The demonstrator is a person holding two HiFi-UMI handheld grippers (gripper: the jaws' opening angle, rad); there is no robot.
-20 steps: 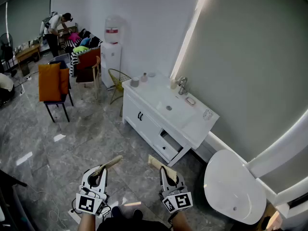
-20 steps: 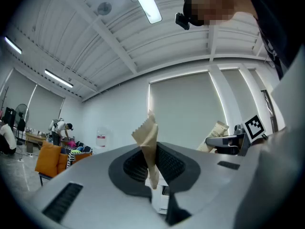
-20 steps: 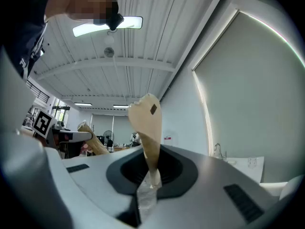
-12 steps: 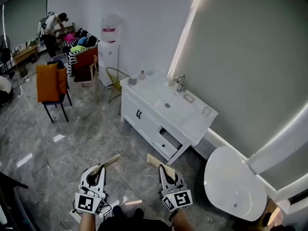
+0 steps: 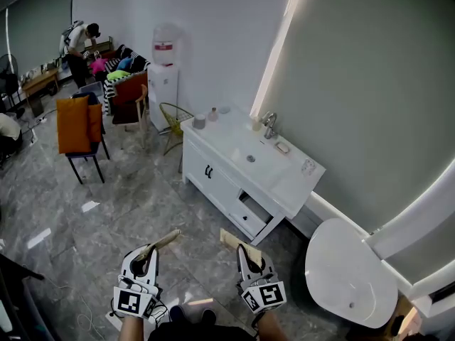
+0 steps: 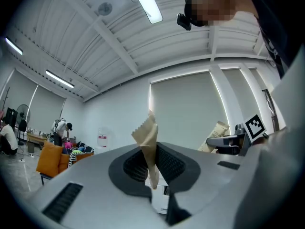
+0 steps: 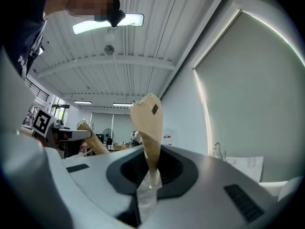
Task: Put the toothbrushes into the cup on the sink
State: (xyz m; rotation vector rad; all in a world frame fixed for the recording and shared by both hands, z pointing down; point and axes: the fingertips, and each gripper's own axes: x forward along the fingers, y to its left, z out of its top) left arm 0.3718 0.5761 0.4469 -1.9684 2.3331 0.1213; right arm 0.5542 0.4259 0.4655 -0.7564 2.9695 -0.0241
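distance decides the coming move. head view: the sink (image 5: 284, 180) stands well ahead of both grippers across bare floor, and the grey cup (image 5: 200, 121) sits at the sink's far left end. the left gripper (image 5: 149, 253) and right gripper (image 5: 244, 251) hang side by side, equally far from the sink, the left more in line with the cup.

left gripper view: jaws nearly together, pinching the left toothbrush (image 6: 148, 147) in its tan paper wrapper, long axis pointing ahead.

right gripper view: jaws likewise clamped on the right toothbrush (image 7: 150, 137), also wrapped, tip toward the sink.

count: two toothbrushes, one per gripper; one cup; one sink.
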